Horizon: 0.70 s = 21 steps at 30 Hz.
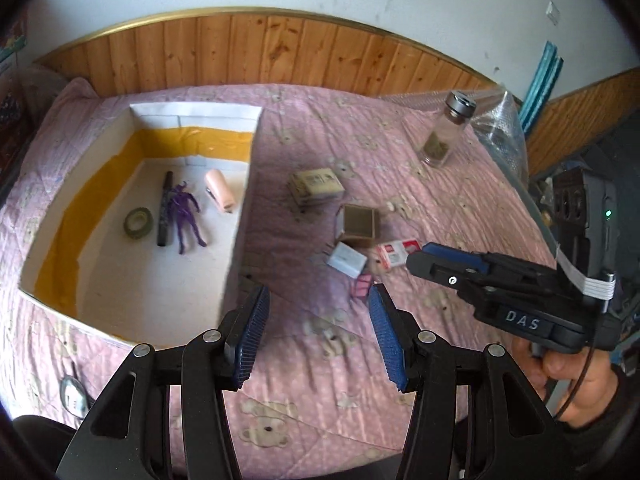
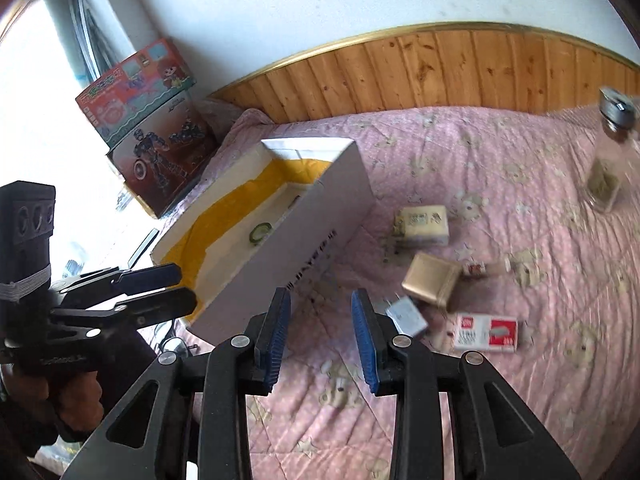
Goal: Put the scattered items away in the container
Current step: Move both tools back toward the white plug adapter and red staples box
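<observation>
Spread apart and empty, the ribbed blue jaws of the left gripper (image 1: 318, 336) and right gripper (image 2: 322, 340) are held over a quilted pink bed (image 1: 320, 360) beside a rectangular white cardboard container (image 1: 236, 240).

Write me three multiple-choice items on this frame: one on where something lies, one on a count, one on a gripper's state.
1. Where does the purple figure lie?
A. On the quilt beside the bottle
B. Inside the white box
C. Between the left gripper's fingers

2. How many things lie inside the white box?
A. Two
B. Four
C. Six

3. In what state is the left gripper?
A. Open and empty
B. Shut on the staple box
C. Shut on the tape roll

Answers:
1 B: it lies on the box floor, between the dark tube and the pink stapler.
2 B: tape roll, tube, figure and stapler.
3 A: quilt shows between its spread fingers.
</observation>
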{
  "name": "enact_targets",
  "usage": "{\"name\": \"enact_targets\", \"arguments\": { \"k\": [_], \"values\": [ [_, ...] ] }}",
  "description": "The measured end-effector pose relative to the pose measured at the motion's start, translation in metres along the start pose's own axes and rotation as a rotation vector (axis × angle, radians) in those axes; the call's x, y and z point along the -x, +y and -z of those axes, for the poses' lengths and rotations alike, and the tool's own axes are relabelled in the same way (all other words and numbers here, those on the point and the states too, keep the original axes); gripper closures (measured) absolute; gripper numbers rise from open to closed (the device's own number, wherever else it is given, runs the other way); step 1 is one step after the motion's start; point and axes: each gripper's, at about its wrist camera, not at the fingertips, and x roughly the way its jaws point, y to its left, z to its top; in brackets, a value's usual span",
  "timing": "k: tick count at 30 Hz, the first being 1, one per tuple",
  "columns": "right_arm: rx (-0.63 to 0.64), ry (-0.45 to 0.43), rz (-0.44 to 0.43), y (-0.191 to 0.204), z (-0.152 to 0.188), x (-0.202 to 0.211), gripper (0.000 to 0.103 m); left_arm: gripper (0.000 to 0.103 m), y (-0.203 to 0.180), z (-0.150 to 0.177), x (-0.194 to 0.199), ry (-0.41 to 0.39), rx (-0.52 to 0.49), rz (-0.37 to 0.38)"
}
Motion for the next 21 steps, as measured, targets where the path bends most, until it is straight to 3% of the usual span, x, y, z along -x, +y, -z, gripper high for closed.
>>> {"name": "enact_targets", "arguments": {
  "k": [6,11,13,14,15,21],
  "values": [
    [-0.159,0.075,0.078,-0.054,0.05,-0.013,0.069,0.049,-0.02,0.004,-0.057,0.129,0.045,0.053],
    [-0.249,0.092,0.105,-0.083,0.055,-0.021,0.069,0.049,-0.022,-0.006,-0.103,0.187,0.148,0.081],
    [-0.243,0.082,0.154,-0.088,0.052,-0.022,0.055,0.049,-0.025,-0.013,-0.12,0.198,0.169,0.089],
    [-0.228,0.079,0.181,-0.089,0.049,-0.023,0.043,0.049,-0.025,-0.016,-0.131,0.206,0.184,0.08],
    [-0.216,0.077,0.204,-0.09,0.046,-0.025,0.039,0.049,-0.025,-0.018,-0.141,0.211,0.2,0.075],
    [-0.188,0.112,0.243,-0.108,0.026,-0.035,0.039,0.049,-0.016,-0.021,-0.194,0.263,0.3,0.072]
  ]
}}
